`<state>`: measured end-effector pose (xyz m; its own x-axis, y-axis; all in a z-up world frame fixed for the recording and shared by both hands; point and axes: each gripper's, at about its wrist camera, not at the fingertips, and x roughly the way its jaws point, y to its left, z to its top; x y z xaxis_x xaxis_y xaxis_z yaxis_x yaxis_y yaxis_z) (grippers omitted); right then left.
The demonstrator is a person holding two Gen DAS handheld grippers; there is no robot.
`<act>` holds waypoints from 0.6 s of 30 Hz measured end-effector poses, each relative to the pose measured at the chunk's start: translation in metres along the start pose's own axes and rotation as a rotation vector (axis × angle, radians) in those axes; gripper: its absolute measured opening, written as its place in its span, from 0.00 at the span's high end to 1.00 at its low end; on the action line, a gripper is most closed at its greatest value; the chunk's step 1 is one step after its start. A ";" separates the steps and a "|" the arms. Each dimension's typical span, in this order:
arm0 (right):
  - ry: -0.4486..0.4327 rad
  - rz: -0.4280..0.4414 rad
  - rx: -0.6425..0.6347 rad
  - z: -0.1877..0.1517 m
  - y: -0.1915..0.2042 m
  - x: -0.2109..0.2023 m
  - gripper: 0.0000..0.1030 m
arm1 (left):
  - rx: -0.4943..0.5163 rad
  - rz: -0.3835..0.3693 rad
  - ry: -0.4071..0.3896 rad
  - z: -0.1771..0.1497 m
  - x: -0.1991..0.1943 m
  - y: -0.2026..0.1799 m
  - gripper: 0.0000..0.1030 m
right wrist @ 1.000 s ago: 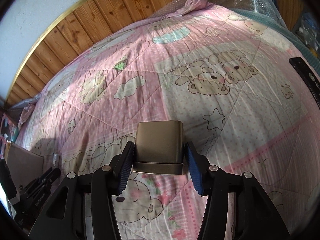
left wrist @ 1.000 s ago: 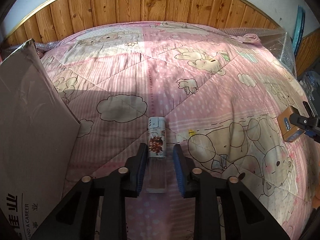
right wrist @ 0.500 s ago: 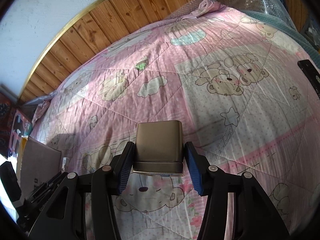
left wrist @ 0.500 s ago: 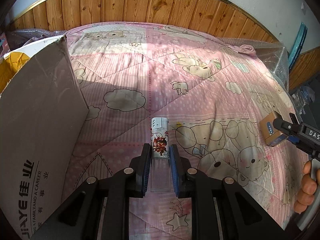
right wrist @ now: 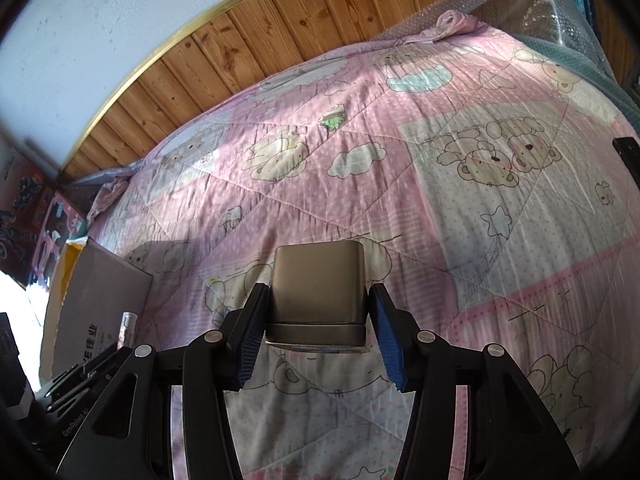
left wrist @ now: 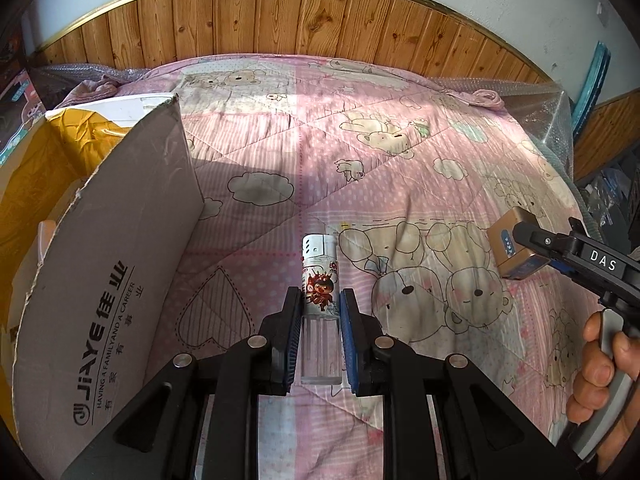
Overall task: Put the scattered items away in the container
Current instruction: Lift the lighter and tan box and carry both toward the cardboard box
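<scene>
My left gripper [left wrist: 320, 300] is shut on a clear lighter [left wrist: 319, 280] with a white top and a red cartoon label, held above the pink quilt. The cardboard box [left wrist: 108, 264], open-topped with yellow lining, stands just to its left. My right gripper [right wrist: 318, 300] is shut on a tan rectangular power bank [right wrist: 318, 284], lifted over the quilt. In the left wrist view that power bank [left wrist: 510, 244] and the right gripper [left wrist: 520, 236] show at the far right, with a hand on the handle. The right wrist view shows the box [right wrist: 96, 300] and the lighter [right wrist: 127, 330] at lower left.
A pink bear-print quilt [left wrist: 360, 160] covers the bed, backed by a wooden headboard [left wrist: 280, 20]. A black remote [right wrist: 628, 156] lies at the right edge of the quilt. Bubble wrap [left wrist: 532, 104] is bunched at the far right corner. Colourful boxes [right wrist: 36, 216] stand beyond the bed's left side.
The left gripper closed on the lighter and lifted it, and the box's open top came into view. The right gripper carried the power bank up and leftward.
</scene>
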<state>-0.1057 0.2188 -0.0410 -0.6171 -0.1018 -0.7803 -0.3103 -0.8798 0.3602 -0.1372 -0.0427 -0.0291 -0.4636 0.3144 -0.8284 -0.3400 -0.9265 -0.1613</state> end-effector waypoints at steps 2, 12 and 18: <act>0.002 0.011 -0.017 -0.005 0.007 -0.002 0.48 | -0.009 -0.006 -0.005 -0.003 -0.009 0.002 0.81; 0.037 0.050 -0.088 -0.039 0.041 -0.007 0.48 | -0.018 -0.014 -0.039 -0.020 -0.049 0.003 0.81; 0.038 0.064 -0.129 -0.054 0.061 -0.016 0.48 | -0.023 -0.014 -0.064 -0.030 -0.073 0.007 0.81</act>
<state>-0.0756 0.1412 -0.0343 -0.6043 -0.1752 -0.7772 -0.1737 -0.9231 0.3431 -0.0809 -0.0781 0.0140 -0.5105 0.3392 -0.7901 -0.3283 -0.9262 -0.1855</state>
